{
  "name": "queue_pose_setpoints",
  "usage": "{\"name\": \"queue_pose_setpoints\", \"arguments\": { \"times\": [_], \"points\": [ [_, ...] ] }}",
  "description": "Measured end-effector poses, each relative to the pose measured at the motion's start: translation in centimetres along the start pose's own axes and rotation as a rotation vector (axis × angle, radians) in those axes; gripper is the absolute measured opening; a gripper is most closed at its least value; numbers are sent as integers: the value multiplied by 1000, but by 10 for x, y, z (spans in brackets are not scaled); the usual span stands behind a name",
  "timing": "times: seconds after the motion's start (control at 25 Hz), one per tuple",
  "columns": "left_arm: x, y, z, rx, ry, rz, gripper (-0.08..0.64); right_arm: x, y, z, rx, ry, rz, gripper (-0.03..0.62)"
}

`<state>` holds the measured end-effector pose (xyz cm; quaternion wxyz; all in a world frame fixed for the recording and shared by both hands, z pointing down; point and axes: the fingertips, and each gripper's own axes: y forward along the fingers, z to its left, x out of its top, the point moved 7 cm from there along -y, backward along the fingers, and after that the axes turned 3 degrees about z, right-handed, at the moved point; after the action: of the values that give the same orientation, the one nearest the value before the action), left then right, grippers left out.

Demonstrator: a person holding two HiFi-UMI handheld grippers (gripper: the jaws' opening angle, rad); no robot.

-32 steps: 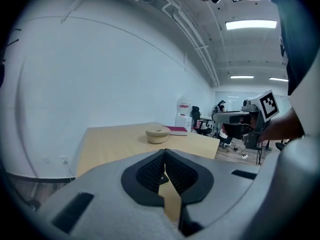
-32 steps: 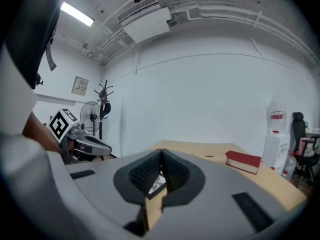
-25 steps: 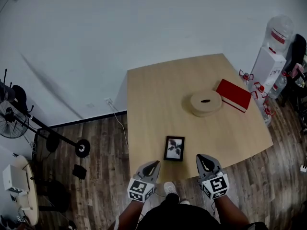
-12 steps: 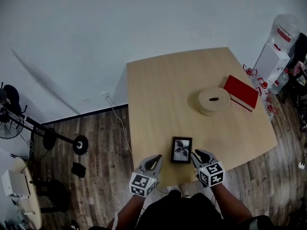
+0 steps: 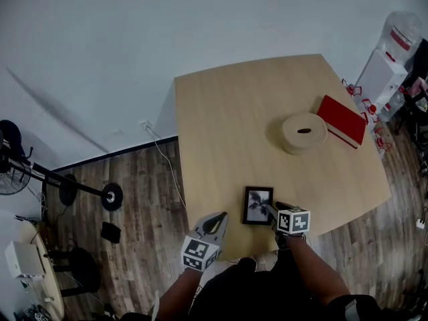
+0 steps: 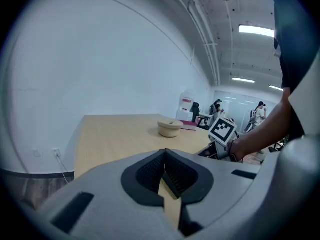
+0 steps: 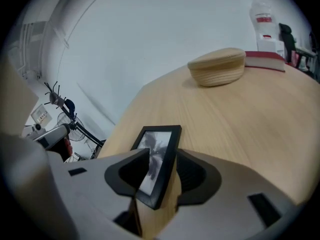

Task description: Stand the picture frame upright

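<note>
The black picture frame (image 5: 258,204) lies flat, face up, near the front edge of the wooden table (image 5: 221,112). My right gripper (image 5: 275,210) sits at its right edge, tilted down. In the right gripper view the frame (image 7: 159,151) lies between the jaws, which have just been opening; the left pad overlaps the glass, and a gap shows beside the right pad (image 7: 192,171). My left gripper (image 5: 217,220) hovers at the table's front edge, left of the frame, with its jaws (image 6: 165,156) shut and empty.
A round wooden lidded box (image 5: 303,132) and a red book (image 5: 343,120) lie at the table's far right. A water dispenser (image 5: 390,55) stands beyond the right edge. A fan stand (image 5: 63,187) and a cable lie on the floor to the left.
My right gripper has dropped and moved forward from the table's front edge onto the frame's right side, and rolled. The left gripper crept slightly forward. The frame has not moved.
</note>
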<state>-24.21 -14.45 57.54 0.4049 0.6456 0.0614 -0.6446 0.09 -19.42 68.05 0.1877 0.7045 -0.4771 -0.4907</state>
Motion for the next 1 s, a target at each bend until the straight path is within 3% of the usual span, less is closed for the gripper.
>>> {"name": "queue_pose_setpoints", "arguments": {
  "times": [0.32, 0.48, 1.0],
  "points": [
    [1, 5, 3, 23, -21, 8, 2, 2, 23, -7, -66, 21, 79, 141],
    [5, 7, 1, 34, 2, 9, 2, 5, 23, -9, -87, 12, 91, 101],
    [-7, 16, -2, 59, -13, 48, 2, 12, 16, -14, -84, -23, 56, 69]
  ]
}}
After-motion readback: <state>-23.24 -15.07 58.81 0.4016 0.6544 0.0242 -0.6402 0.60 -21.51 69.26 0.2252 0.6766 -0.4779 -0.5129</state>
